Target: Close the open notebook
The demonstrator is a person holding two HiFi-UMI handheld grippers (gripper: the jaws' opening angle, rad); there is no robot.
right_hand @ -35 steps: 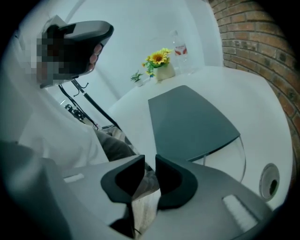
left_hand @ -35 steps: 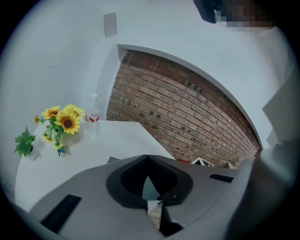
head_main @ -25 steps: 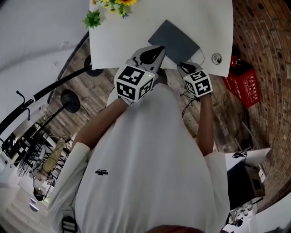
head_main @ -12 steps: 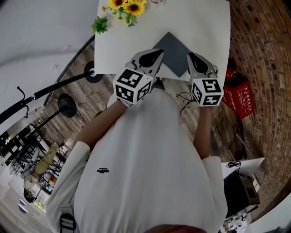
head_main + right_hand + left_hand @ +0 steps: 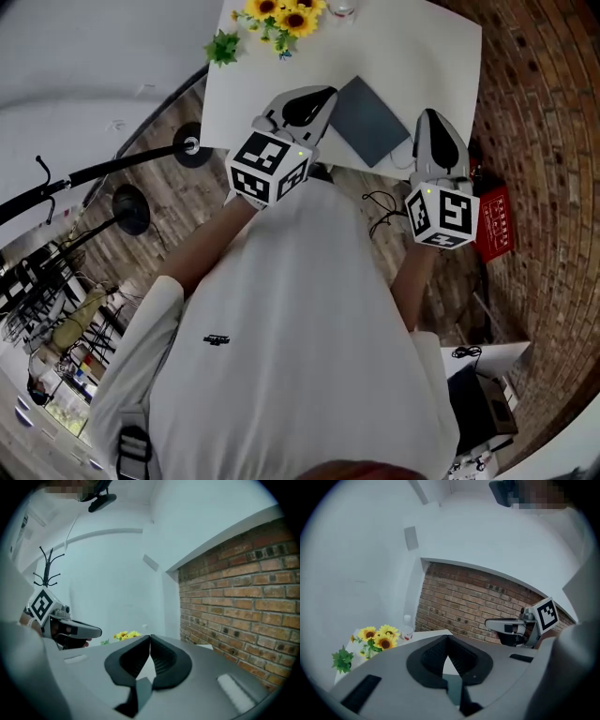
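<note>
**Mia:** The notebook [image 5: 367, 120] lies flat on the white table [image 5: 431, 56], close to the edge nearest the person. Only its dark grey cover shows. No pages can be seen.

**Tom:** So is it shut?

**Mia:** It looks shut, yes.

**Tom:** What did the grippers just do?

**Mia:** A second ago the right gripper [image 5: 433, 117] was low, by the notebook's near corner. Now it has come up and gone off to the right, out past the table's edge. Its jaws have just been closing. They are pressed together now, with nothing between them.

**Tom:** And the left gripper [image 5: 319, 97]?

**Mia:** It has lifted a little too. It hangs over the table just left of the notebook and does not touch it. Its jaws are together as well, and they hold nothing.

**Tom:** What does that mean for the job?

**Mia:** Both grippers have backed away from the notebook, and it sits there closed. So the job is most likely done. The sunflowers [image 5: 281, 14] at the far corner are well apart from it.
</note>
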